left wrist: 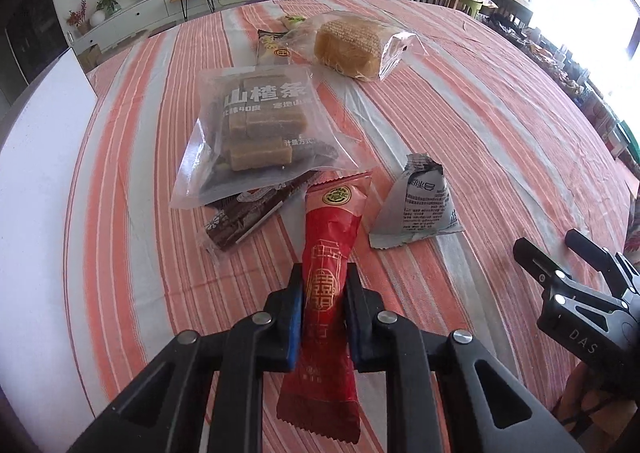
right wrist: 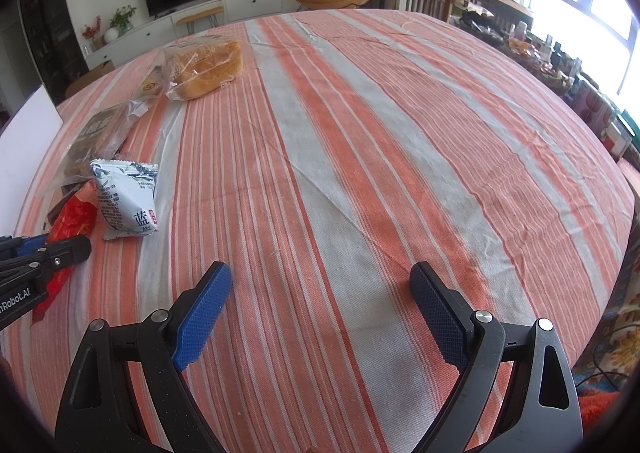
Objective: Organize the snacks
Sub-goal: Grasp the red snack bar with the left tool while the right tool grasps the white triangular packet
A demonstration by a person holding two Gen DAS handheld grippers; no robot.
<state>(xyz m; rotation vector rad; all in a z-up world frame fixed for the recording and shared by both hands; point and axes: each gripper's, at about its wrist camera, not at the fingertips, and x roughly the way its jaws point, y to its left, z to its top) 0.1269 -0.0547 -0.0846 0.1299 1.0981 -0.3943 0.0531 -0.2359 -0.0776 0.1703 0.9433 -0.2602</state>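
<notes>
My left gripper [left wrist: 323, 277] is shut on a long red snack packet [left wrist: 334, 253], gripped near its middle. Ahead of it lie a clear bag of brown hawthorn bars [left wrist: 256, 125], a dark brown wrapper [left wrist: 244, 217] partly under that bag, a grey-white triangular packet [left wrist: 420, 205], a bagged golden cake [left wrist: 352, 45] and a small dark packet [left wrist: 274, 47]. My right gripper [right wrist: 320, 281] is open and empty over bare striped cloth. The triangular packet [right wrist: 128, 197], the red packet [right wrist: 76, 217] and the cake [right wrist: 208, 69] lie to its left.
The table wears an orange and grey striped cloth [right wrist: 360, 133]. A white board [left wrist: 44, 157] lies along the left side. My right gripper also shows at the right edge of the left wrist view [left wrist: 556, 249]. Chairs and a cluttered side table [right wrist: 500, 25] stand beyond the far edge.
</notes>
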